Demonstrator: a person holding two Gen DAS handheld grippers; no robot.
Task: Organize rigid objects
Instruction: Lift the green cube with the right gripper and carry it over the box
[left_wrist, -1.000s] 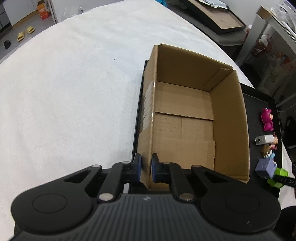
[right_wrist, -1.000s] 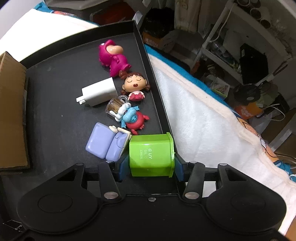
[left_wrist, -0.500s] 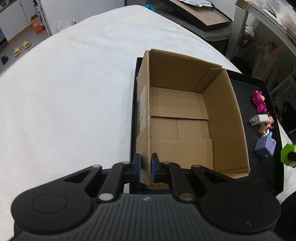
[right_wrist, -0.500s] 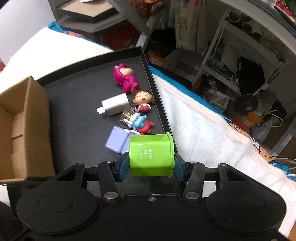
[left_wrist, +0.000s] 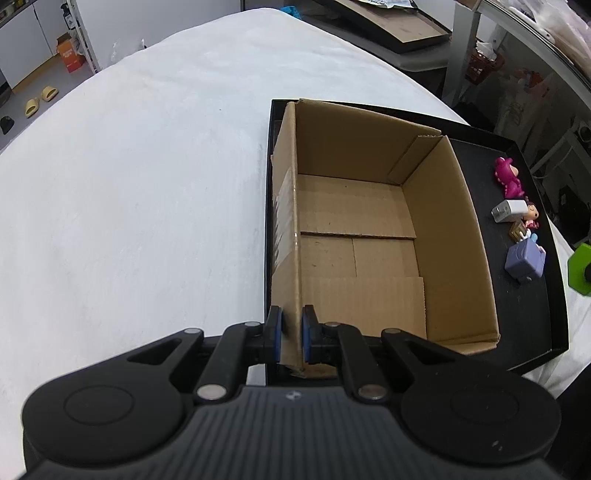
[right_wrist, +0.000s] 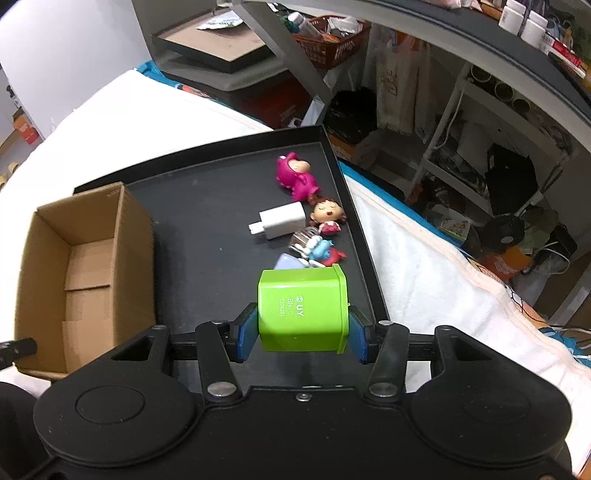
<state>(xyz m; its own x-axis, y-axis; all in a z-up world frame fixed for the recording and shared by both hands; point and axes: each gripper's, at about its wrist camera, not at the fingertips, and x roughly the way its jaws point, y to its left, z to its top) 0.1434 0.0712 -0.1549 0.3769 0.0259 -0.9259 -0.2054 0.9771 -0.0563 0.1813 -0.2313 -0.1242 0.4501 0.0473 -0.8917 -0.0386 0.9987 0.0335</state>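
My left gripper (left_wrist: 290, 338) is shut on the near left wall of an open, empty cardboard box (left_wrist: 369, 225) that stands on a black tray (left_wrist: 532, 306). My right gripper (right_wrist: 302, 338) is shut on a green plastic box (right_wrist: 303, 310) and holds it above the tray's (right_wrist: 207, 236) near right part. The green box also shows at the right edge of the left wrist view (left_wrist: 580, 267). On the tray lie a pink figurine (right_wrist: 295, 177), a white charger (right_wrist: 282, 219), a girl figurine (right_wrist: 328, 214), a blue and red figurine (right_wrist: 325, 253) and a lilac block (left_wrist: 524, 260).
The tray lies on a white cloth-covered surface (left_wrist: 129, 184). Shelves and clutter (right_wrist: 480, 147) stand off the right side. A flat dark tray with a brown inside (right_wrist: 218, 44) sits at the back.
My right gripper has lifted the green box up and back from the tray, so the toys look smaller. The cardboard box has come into the right wrist view. My left gripper keeps its hold.
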